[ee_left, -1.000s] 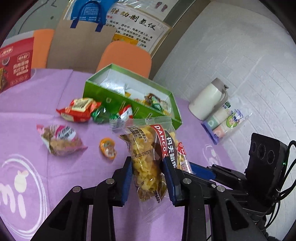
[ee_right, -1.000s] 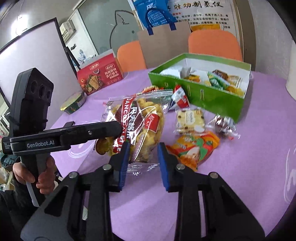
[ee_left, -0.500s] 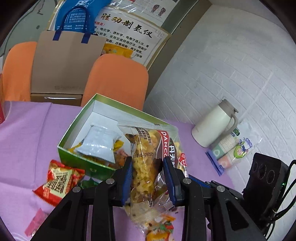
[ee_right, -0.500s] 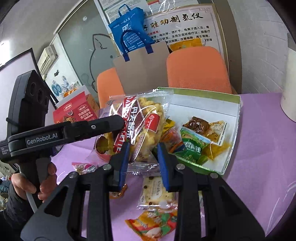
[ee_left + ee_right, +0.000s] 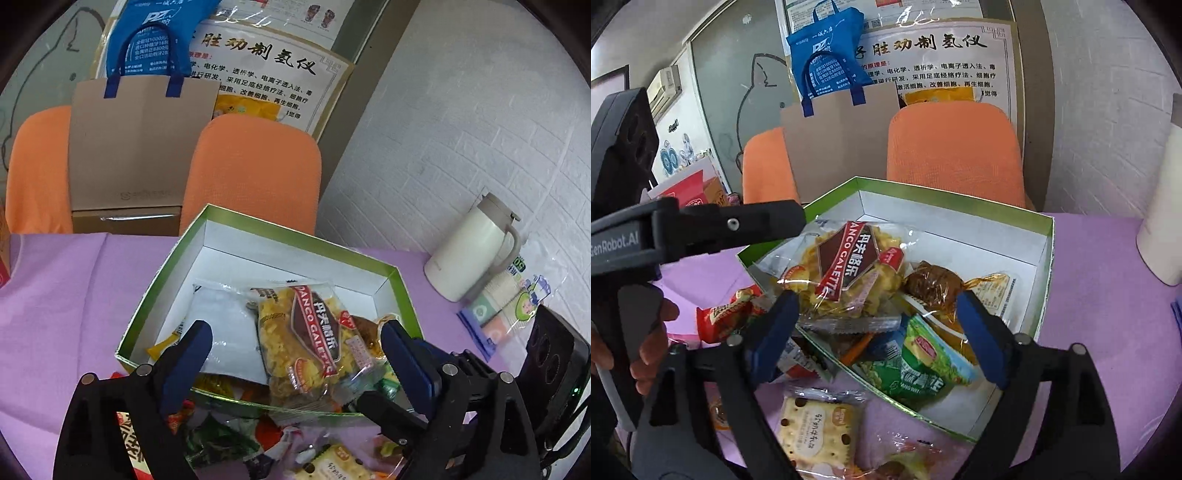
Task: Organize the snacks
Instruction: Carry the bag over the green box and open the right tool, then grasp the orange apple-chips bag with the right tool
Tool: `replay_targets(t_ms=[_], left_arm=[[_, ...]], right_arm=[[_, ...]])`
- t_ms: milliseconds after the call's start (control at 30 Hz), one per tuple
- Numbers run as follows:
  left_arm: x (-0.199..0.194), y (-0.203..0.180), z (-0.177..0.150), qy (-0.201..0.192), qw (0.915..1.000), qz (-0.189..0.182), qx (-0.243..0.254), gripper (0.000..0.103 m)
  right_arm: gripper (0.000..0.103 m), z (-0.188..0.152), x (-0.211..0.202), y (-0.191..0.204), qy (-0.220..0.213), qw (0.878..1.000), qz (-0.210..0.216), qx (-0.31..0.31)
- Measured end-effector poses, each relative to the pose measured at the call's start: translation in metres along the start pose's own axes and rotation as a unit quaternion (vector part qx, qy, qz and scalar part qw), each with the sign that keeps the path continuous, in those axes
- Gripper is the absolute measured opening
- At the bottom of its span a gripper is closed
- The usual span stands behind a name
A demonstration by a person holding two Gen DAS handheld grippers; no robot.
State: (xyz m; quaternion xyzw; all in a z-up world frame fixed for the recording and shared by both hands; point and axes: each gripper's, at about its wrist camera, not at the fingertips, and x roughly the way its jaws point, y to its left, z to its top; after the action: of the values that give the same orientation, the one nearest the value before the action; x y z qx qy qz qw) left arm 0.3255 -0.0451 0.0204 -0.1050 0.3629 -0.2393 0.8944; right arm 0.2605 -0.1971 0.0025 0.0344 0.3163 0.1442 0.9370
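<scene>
Both my grippers are over the green box [image 5: 166,266], jaws spread wide on each, nothing held. The left gripper [image 5: 295,350] and the right gripper [image 5: 877,328] each frame the same thing: the clear bag of yellow puffs [image 5: 306,343] with the dark red label, which lies inside the box on top of the other packets.

Where it lies, from the left wrist view: the bag sits between the two blue pads, closer to the right-hand one, touching neither so far as I can tell. Its long axis runs roughly away from me, tilted a little, so the jaws straddle its narrow width. To its left in the box is a white packet [image 5: 225,328]; a brown wrapped snack [image 5: 932,284] lies beside it on the other side.

From the right wrist view: the bag [image 5: 849,273] is ahead of the jaws and toward the left pad, its near edge just past the fingertips. The green packet [image 5: 923,358] lies more squarely between these pads.

Judgement: the bag looks delivered; this piece is done. What remains is on the purple cloth [image 5: 1108,295] outside the near wall of the box: a cracker packet [image 5: 820,424] and a red packet [image 5: 724,314], both below and behind the right jaws. The right gripper seems nearer the crackers; I'd need to draw back and drop over them, jaws across the short side.
</scene>
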Motion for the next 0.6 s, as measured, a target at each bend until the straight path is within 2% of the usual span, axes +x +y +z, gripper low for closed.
replay_targets(t_ms=[100,200,467,600], left_arm=[[-0.002,-0.003,-0.005,0.007,0.9998,0.012,0.013,0.096],[-0.014,-0.006,-0.008,0.005,0.9999,0.008,0.012,0.096],[-0.076,-0.024,-0.016,-0.020,0.9997,0.010,0.013,0.096],[-0.100,-0.034,-0.035,-0.015,0.9998,-0.011,0.009,0.096]], right_arm=[[0.091,-0.006,-0.002,0.001,0.006,1.000,-0.001,0.001],[0.093,-0.007,-0.009,0.004,0.012,1.000,-0.008,0.004],[0.095,-0.008,-0.070,0.014,-0.011,1.000,-0.013,0.014],[0.096,-0.019,-0.097,0.020,-0.014,1.000,-0.010,0.025]])
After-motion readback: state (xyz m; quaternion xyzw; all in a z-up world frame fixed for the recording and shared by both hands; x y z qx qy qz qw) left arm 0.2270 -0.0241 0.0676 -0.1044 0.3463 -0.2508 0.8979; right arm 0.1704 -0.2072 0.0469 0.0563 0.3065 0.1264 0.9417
